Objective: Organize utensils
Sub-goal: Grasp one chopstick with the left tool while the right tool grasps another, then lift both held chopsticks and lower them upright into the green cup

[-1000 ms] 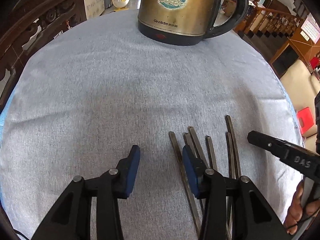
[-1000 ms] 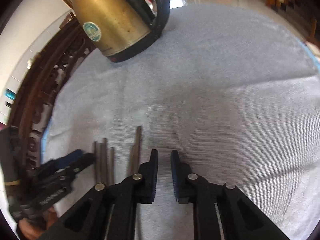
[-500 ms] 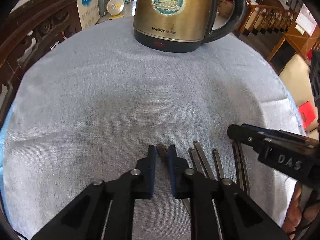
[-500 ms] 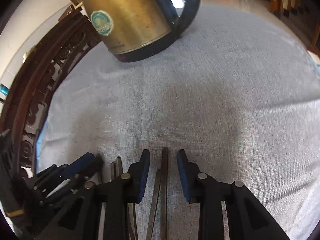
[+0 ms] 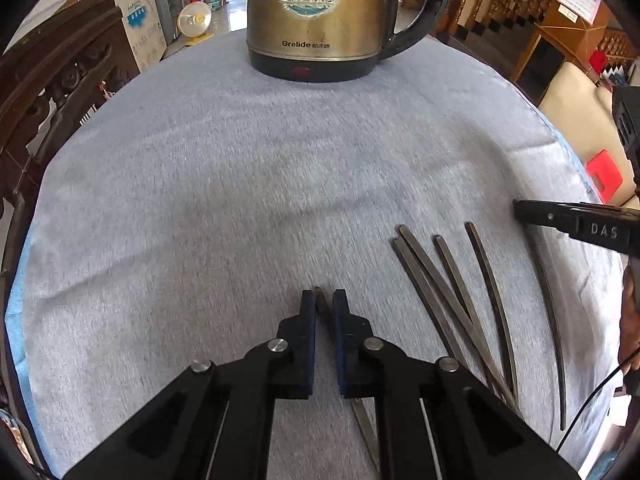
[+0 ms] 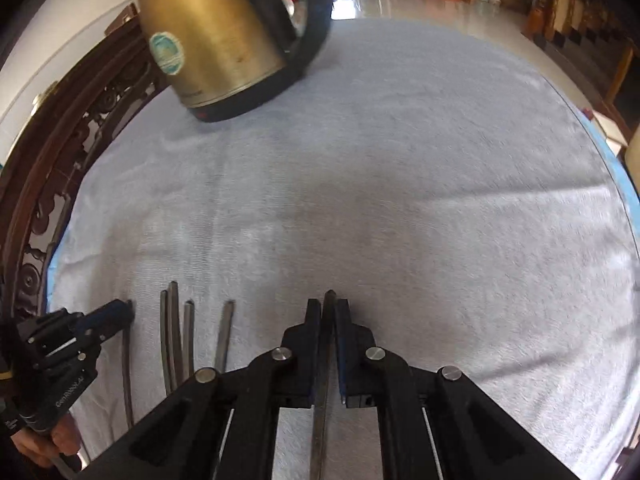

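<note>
Left gripper (image 5: 324,300): fingers closed on one flat metal utensil handle (image 5: 320,294), its tip showing just past the blue pads at 6 o'clock in the left wrist view. Right gripper (image 6: 329,308): fingers clamped on another metal strip (image 6: 323,392), seen at 6 o'clock in its own view; these jaws have just been closing. Four loose utensils (image 5: 448,292) are fanned on the grey cloth-covered worktop (image 5: 240,168) at 4 o'clock, touching low down. A brass-coloured kettle (image 5: 324,16) is stood at 12 o'clock, well apart.
</note>
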A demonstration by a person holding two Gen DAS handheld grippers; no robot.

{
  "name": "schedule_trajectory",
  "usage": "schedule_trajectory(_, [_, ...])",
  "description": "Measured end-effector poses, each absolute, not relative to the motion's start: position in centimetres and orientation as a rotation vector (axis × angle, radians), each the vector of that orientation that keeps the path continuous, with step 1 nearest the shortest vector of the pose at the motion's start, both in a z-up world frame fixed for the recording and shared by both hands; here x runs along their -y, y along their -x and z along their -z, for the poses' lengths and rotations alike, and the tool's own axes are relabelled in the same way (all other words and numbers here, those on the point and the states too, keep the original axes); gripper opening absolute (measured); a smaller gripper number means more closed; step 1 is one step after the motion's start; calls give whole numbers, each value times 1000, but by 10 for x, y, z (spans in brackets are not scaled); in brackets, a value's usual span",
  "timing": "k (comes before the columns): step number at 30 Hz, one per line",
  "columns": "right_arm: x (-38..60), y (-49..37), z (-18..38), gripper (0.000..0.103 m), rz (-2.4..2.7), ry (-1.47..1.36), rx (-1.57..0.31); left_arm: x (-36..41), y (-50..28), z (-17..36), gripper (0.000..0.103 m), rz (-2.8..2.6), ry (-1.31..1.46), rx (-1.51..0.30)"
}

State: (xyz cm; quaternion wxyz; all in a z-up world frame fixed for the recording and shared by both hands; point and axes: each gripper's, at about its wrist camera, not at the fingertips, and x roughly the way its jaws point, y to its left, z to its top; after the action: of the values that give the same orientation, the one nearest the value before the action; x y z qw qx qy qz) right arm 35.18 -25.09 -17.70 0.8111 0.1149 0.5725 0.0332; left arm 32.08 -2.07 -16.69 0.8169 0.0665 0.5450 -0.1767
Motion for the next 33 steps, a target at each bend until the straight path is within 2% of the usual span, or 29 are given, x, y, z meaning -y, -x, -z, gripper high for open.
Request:
schedule_trajectory(2, [254, -351, 177, 9, -67, -272, -1260, 17, -320, 167, 13, 384, -108, -1189])
schedule_trajectory(3, [254, -350, 176, 9, -64, -268, -1281, 15, -319, 166, 24, 384, -94, -1197])
schedule_trajectory(4, [256, -349, 175, 12, -63, -258, -1298, 10, -318, 164, 40, 377, -74, -1209])
schedule_trajectory(6, [256, -345, 173, 19, -53, -237, -1323, 3, -316, 160, 57, 343, -55, -1219])
schedule_trajectory(7, [255, -345, 172, 25, -52, -229, -1340, 1, -317, 159, 57, 328, -47, -1234])
schedule_trajectory(9, [247, -345, 175, 27, -49, -200, -1372, -1, -322, 160, 57, 316, -18, -1281])
schedule_trajectory(16, [217, -352, 173, 26, -12, -24, -1419, 11, -340, 167, 57, 241, -68, -1412])
schedule_trajectory(22, [210, -354, 172, 24, -19, -3, -1469, 29, -361, 172, 57, 187, -142, -1518])
schedule_trajectory(23, [212, -354, 172, 24, -21, -3, -1471, 30, -364, 172, 56, 176, -136, -1526])
schedule_trajectory(24, [211, -353, 171, 20, -20, -2, -1469, 31, -366, 171, 46, 169, -122, -1529])
schedule_trajectory(25, [217, -362, 175, 15, -19, -2, -1464, 35, -368, 171, 26, 171, -110, -1533])
schedule_trajectory(26, [214, -371, 178, 14, -21, -3, -1459, 37, -367, 170, 18, 197, -82, -1547])
schedule_trajectory(27, [216, -369, 177, 12, -26, -11, -1449, 37, -371, 170, 15, 215, -71, -1557])
schedule_trajectory(30, [223, -364, 176, 10, -37, -43, -1429, 38, -371, 169, 14, 203, -61, -1544])
schedule_trajectory(33, [229, -361, 173, 10, -36, -65, -1416, 32, -363, 166, 6, 184, -27, -1526])
